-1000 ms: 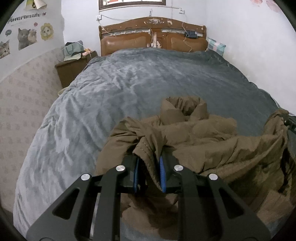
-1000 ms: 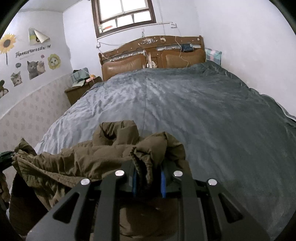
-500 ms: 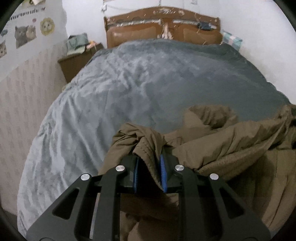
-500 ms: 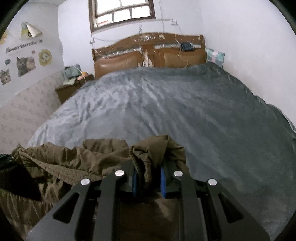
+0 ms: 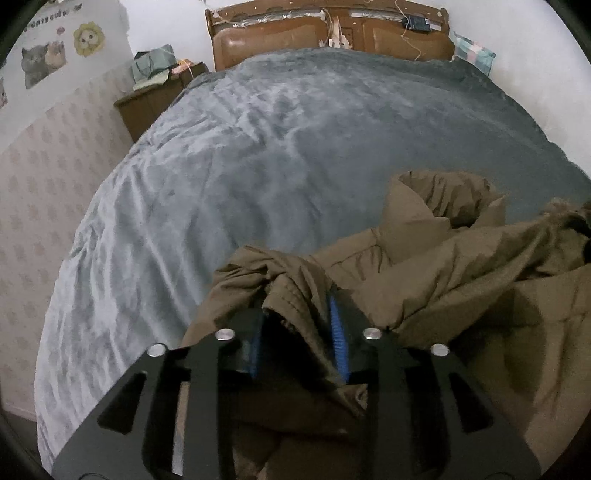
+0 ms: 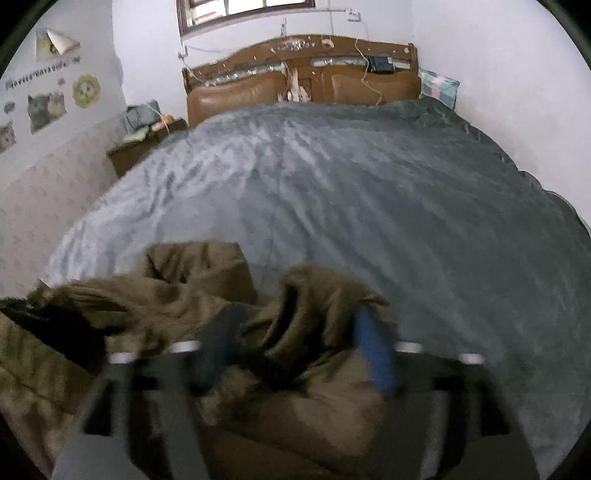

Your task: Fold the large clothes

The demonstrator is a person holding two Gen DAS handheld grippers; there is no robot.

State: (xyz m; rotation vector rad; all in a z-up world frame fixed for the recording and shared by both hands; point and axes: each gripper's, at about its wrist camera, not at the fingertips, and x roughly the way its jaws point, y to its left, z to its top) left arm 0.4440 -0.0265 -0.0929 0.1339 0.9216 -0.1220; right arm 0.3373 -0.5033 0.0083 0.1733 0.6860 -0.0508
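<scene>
Jaws opening on both sides: left gripper point(image 5: 297, 332) parts around a coat point(image 5: 443, 280) fold, right gripper point(image 6: 295, 343) spreads wide, blurred, fabric loose between. Coat lies crumpled on the bed point(image 5: 295, 147).

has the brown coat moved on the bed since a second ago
Yes. In the left wrist view the brown coat now lies further from the headboard, towards the foot of the bed, with more bare blanket above it.

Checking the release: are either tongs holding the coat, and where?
Neither grips it. Both tongs' jaws are opening; bunched edges of the brown coat still lie between them.
</scene>
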